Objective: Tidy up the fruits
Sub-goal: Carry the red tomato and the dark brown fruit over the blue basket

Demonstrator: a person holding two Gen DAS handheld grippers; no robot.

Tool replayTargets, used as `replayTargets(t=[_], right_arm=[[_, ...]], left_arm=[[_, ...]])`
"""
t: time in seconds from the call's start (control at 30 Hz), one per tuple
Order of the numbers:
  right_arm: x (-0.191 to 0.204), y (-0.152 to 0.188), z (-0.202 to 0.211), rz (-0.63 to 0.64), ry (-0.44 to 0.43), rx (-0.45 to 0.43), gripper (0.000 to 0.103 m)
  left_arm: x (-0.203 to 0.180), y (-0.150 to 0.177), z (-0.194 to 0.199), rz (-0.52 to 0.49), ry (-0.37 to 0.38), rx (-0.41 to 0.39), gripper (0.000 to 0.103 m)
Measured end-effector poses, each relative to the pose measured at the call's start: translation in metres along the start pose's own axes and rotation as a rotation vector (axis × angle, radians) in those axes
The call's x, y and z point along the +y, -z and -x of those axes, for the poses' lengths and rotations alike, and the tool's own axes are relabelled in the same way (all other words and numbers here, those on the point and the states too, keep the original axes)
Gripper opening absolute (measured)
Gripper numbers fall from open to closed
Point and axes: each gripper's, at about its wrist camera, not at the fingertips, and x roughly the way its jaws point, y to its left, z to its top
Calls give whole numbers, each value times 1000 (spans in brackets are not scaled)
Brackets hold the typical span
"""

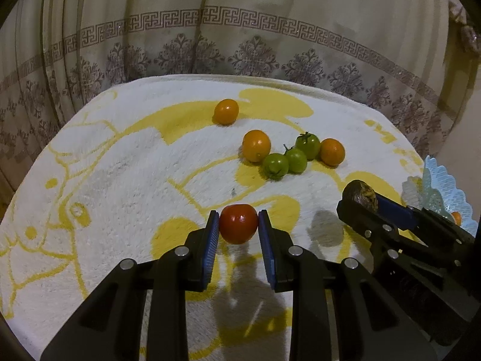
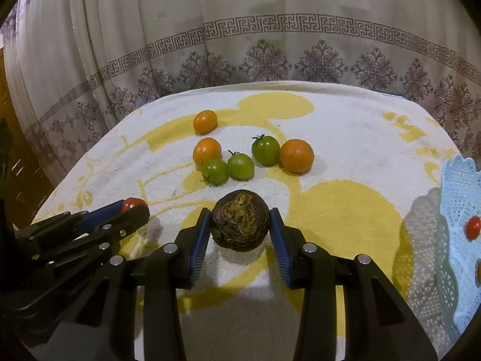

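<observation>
My left gripper (image 1: 239,224) is shut on a red tomato (image 1: 239,223) and holds it above the towel. My right gripper (image 2: 239,228) is shut on a dark brown round fruit (image 2: 240,220), also held above the towel; it shows in the left wrist view (image 1: 360,194) at the right. On the towel lie three orange fruits (image 2: 205,121) (image 2: 206,152) (image 2: 296,155) and three green tomatoes (image 2: 215,171) (image 2: 240,166) (image 2: 265,149), clustered beyond both grippers. The left gripper with the red tomato (image 2: 132,204) shows at the left of the right wrist view.
A white towel with yellow patterns (image 2: 345,138) covers the table. A light blue lace basket (image 2: 460,210) stands at the right edge, with a red tomato (image 2: 473,227) inside. A patterned curtain (image 2: 270,45) hangs behind the table.
</observation>
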Motion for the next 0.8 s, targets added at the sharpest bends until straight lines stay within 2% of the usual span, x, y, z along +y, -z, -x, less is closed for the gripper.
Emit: replayTargets(t=[0.8], right_arm=[[-19,12,77,-87,47,-126,41]], left_arm=[[-38,0,49,-103,3,-122,27]])
